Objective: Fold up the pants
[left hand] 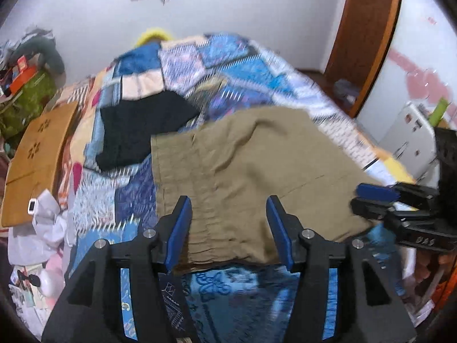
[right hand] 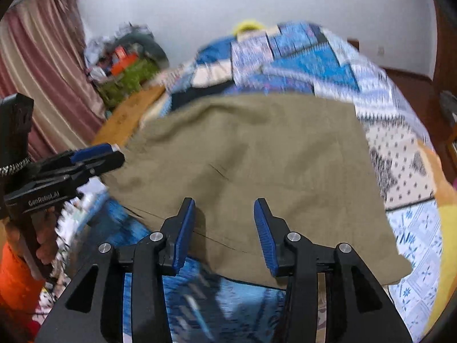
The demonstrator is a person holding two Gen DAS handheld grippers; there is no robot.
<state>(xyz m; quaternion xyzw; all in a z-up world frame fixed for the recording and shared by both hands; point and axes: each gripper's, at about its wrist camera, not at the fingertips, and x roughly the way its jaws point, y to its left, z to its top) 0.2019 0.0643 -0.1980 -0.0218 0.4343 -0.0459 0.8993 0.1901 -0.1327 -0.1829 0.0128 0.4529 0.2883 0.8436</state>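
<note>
White walls close off the room behind a bed spread with a blue patchwork quilt (left hand: pixel 228 65). Our left gripper (left hand: pixel 228 200) hangs with its jaws apart and nothing pinched, over the near edge of the khaki pants (left hand: pixel 257 165). Our right gripper (right hand: pixel 225 203) is parted too, empty, above the same edge. We see the pants lying folded on the quilt, a black garment (left hand: pixel 137 131) beside them, a wooden board (left hand: pixel 37 157) at the bed's side, pink curtains (right hand: pixel 42 65) and a brown door (left hand: pixel 368 28).
</note>
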